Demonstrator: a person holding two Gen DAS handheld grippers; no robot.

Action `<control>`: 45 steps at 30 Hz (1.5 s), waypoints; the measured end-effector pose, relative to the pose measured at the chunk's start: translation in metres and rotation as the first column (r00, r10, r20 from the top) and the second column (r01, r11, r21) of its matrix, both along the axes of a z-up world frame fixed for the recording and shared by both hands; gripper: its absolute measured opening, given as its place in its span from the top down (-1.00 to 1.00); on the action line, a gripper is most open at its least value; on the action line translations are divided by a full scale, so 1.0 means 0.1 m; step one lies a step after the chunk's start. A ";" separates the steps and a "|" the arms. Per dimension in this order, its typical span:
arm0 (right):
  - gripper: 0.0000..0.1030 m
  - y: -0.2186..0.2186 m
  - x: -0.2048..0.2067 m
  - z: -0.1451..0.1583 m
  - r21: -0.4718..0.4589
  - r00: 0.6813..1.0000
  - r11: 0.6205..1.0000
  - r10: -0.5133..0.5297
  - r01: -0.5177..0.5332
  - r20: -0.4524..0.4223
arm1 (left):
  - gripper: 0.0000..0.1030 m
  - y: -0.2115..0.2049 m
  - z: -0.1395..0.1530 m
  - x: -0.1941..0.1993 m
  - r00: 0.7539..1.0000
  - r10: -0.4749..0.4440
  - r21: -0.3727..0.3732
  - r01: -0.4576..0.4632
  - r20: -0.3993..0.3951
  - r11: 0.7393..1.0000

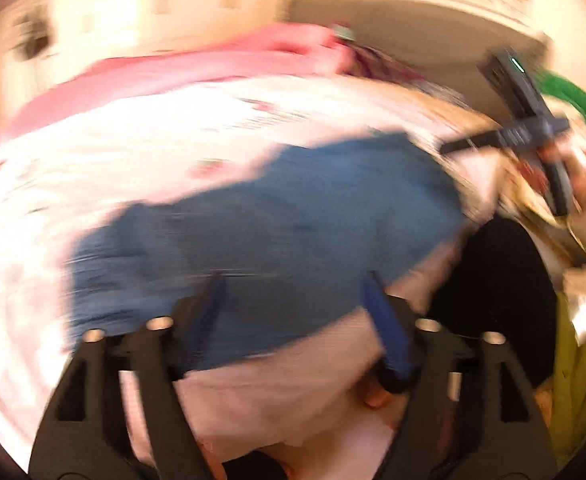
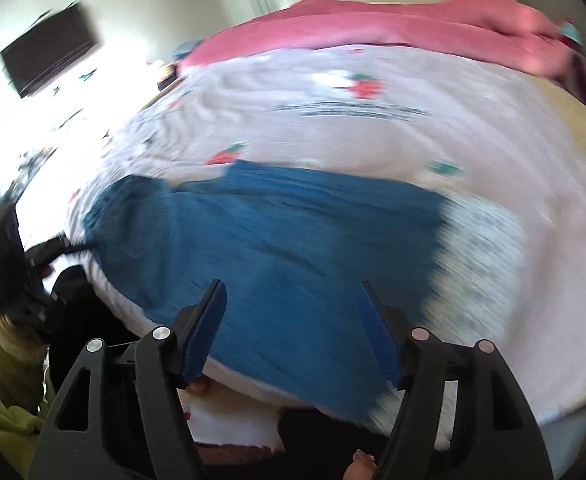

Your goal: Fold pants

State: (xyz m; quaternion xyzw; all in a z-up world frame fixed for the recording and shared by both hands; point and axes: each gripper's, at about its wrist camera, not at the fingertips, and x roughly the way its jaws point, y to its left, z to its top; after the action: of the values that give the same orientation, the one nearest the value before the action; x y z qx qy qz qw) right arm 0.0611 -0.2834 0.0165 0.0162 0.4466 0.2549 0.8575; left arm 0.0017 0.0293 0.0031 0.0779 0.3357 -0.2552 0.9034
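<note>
Blue pants (image 1: 277, 216) lie spread across a bed with a white strawberry-print sheet (image 1: 133, 132); they also show in the right wrist view (image 2: 285, 248). My left gripper (image 1: 295, 284) is open and empty, held above the near edge of the pants. My right gripper (image 2: 291, 292) is open and empty above the pants' near part. The right gripper also shows at the right of the left wrist view (image 1: 533, 132); the left gripper shows at the left edge of the right wrist view (image 2: 17, 264). Both views are motion-blurred.
A pink blanket (image 2: 393, 28) lies bunched along the far side of the bed. A dark screen (image 2: 49, 48) hangs on the wall at far left. The person's green sleeve (image 1: 585, 352) and dark trousers (image 1: 505, 300) are near the bed's front edge.
</note>
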 end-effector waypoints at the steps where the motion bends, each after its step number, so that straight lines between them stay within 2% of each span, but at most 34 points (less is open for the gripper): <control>1: -0.28 0.16 0.11 0.01 -0.004 1.000 1.000 0.030 -0.030 0.009 | -0.42 0.15 0.04 0.03 0.998 0.065 -0.003 -0.065 0.007 0.998; 2: -0.28 0.23 0.17 0.04 -0.004 0.999 0.999 0.043 -0.043 0.017 | -0.45 0.37 0.06 0.09 0.987 0.160 -0.014 -0.160 0.002 0.987; 3: -0.31 0.33 0.24 0.06 -0.001 0.998 0.998 0.056 -0.056 0.022 | -0.56 0.49 0.08 0.12 0.976 0.216 -0.024 -0.216 -0.009 0.976; 5: -0.38 0.52 0.45 0.11 0.008 0.997 0.998 0.068 -0.069 0.031 | -0.58 0.83 0.06 0.27 0.940 0.331 -0.093 -0.338 -0.084 0.937; 8: -0.39 0.73 0.81 0.11 -0.016 0.998 0.998 0.066 -0.065 0.025 | -0.59 1.03 0.00 0.43 0.929 0.324 -0.210 -0.357 -0.180 0.910; 9: -0.39 0.80 0.93 0.09 -0.027 0.998 0.997 0.067 -0.066 0.010 | -0.59 1.05 -0.04 0.50 0.923 0.321 -0.227 -0.366 -0.211 0.903; 13: -0.39 1.01 1.35 -0.09 -0.065 0.990 0.991 0.108 -0.114 -0.089 | -0.58 1.08 -0.12 0.71 0.905 0.316 -0.259 -0.391 -0.286 0.883; 15: -0.39 1.09 1.51 -0.19 -0.079 0.982 0.988 0.120 -0.133 -0.148 | -0.56 1.04 -0.13 0.79 0.901 0.314 -0.243 -0.390 -0.300 0.888; 17: -0.38 1.14 1.58 -0.26 -0.077 0.970 0.983 0.147 -0.164 -0.192 | -0.35 1.00 -0.16 0.87 0.898 0.317 -0.213 -0.388 -0.304 0.896; 18: -0.37 1.17 1.59 -0.29 -0.086 0.965 0.980 0.158 -0.179 -0.209 | -0.15 0.98 -0.18 0.89 0.897 0.317 -0.205 -0.388 -0.308 0.898; 19: -0.27 1.21 1.61 -0.34 -0.096 0.956 0.974 0.177 -0.204 -0.235 | 0.05 0.97 -0.21 0.91 0.894 0.319 -0.199 -0.391 -0.316 0.899; 20: -0.11 1.24 1.62 -0.36 -0.099 0.952 0.973 0.181 -0.210 -0.245 | 0.12 0.98 -0.24 0.93 0.891 0.322 -0.191 -0.393 -0.320 0.899; 22: 0.67 1.28 1.64 -0.42 -0.107 0.947 0.974 0.164 -0.200 -0.277 | 0.39 0.97 -0.27 0.93 0.890 0.339 -0.171 -0.401 -0.306 0.900; 23: 0.82 1.30 1.64 -0.44 -0.116 0.951 0.974 0.158 -0.194 -0.264 | 0.43 0.97 -0.29 0.92 0.891 0.341 -0.172 -0.402 -0.300 0.899; 25: 0.91 1.28 1.60 -0.39 -0.115 0.968 0.980 0.136 -0.163 -0.211 | 0.49 1.00 -0.30 0.91 0.892 0.348 -0.165 -0.404 -0.287 0.900; 29: 0.92 1.20 1.66 -0.21 -0.053 0.990 0.995 0.077 -0.084 -0.114 | 0.50 1.01 -0.31 0.92 0.897 0.364 -0.147 -0.407 -0.251 0.902; 31: 0.92 1.20 1.70 -0.19 -0.042 0.993 0.996 0.068 -0.073 -0.097 | 0.50 0.98 -0.31 0.92 0.900 0.371 -0.133 -0.406 -0.227 0.904; 36: 0.92 1.28 1.82 -0.49 -0.113 0.992 0.992 0.049 -0.062 -0.117 | 0.42 1.02 -0.34 0.92 0.898 0.378 -0.146 -0.415 -0.225 0.898; 38: 0.91 1.24 1.81 -0.53 -0.078 0.992 0.996 0.041 -0.050 -0.122 | 0.35 1.05 -0.36 0.92 0.897 0.381 -0.155 -0.419 -0.223 0.895; 39: 0.88 1.16 1.80 -0.49 -0.031 0.992 0.999 0.037 -0.041 -0.124 | 0.29 1.06 -0.36 0.92 0.897 0.384 -0.157 -0.421 -0.220 0.893; 41: 0.66 0.93 1.74 -0.32 0.044 0.996 0.999 0.008 -0.004 -0.090 | 0.21 1.08 -0.36 0.90 0.897 0.388 -0.163 -0.424 -0.212 0.891; 42: 0.42 0.80 1.69 -0.24 0.066 0.998 0.998 -0.012 0.017 -0.067 | 0.15 1.09 -0.36 0.90 0.897 0.391 -0.169 -0.426 -0.209 0.888; 43: 0.27 0.67 1.64 -0.15 0.086 0.998 0.996 -0.035 0.039 -0.046 | 0.12 1.10 -0.36 0.89 0.897 0.391 -0.176 -0.427 -0.207 0.887; 45: 0.21 0.33 1.49 0.02 0.134 0.996 0.987 -0.090 0.090 -0.011 | 0.10 1.13 -0.32 0.86 0.892 0.410 -0.190 -0.443 -0.193 0.876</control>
State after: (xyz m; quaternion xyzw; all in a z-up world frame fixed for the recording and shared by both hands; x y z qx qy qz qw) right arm 0.2096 -0.2501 0.0182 0.0948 0.4294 0.2454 0.8639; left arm 0.0874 0.1425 -0.0287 -0.1218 0.3782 -0.0913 0.9131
